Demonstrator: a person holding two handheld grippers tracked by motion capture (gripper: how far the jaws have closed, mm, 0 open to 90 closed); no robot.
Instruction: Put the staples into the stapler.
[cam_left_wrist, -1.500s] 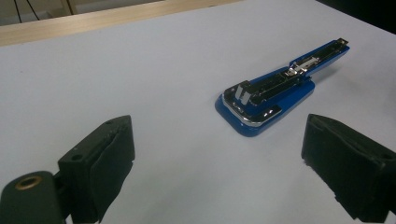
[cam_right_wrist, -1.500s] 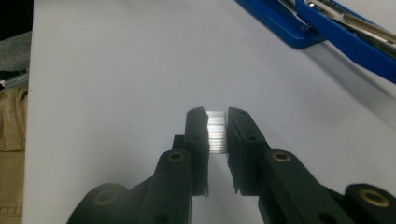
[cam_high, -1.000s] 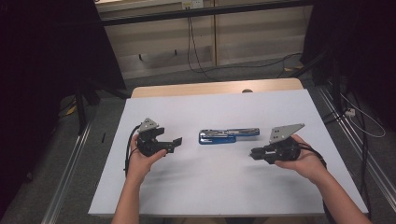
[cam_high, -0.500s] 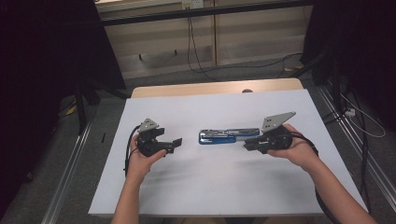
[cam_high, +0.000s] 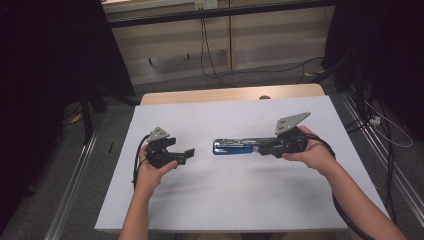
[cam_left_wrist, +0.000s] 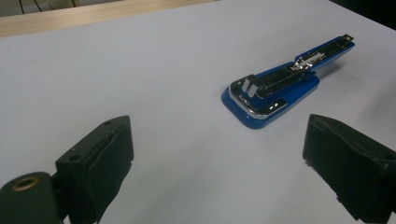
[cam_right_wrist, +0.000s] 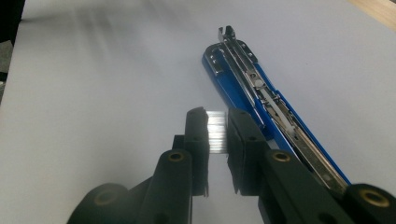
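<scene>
**A:** Stapler reload, mid-step. The right gripper (cam_right_wrist: 217, 126) pinches a silvery strip of staples (cam_right_wrist: 216, 131) btwn nearly closed jaws, just beside the opened blue stapler (cam_high: 239, 146), which lies flat near the table's centre, long axis running toward the right edge.

**B:** And the left gripper (cam_high: 189, 153)?

**A:** Jaws wide apart, nothing in them, hovering toward the left edge, well apart from the stapler and aimed at its rounded end (cam_left_wrist: 254, 109).

**B:** Next move?

**A:** Prob. lining the strip up w/ the open metal channel (cam_right_wrist: 261, 91) and lowering it in straight. Strip is thin, so a tilt could jam it or snap it.

**B:** Anything in the way?

**A:** Nothing on the white table (cam_high: 235, 200) itself. Stapler isn't held down; it may slide unless the left gripper steadies it. Cables lie on the floor past the far edge.
</scene>
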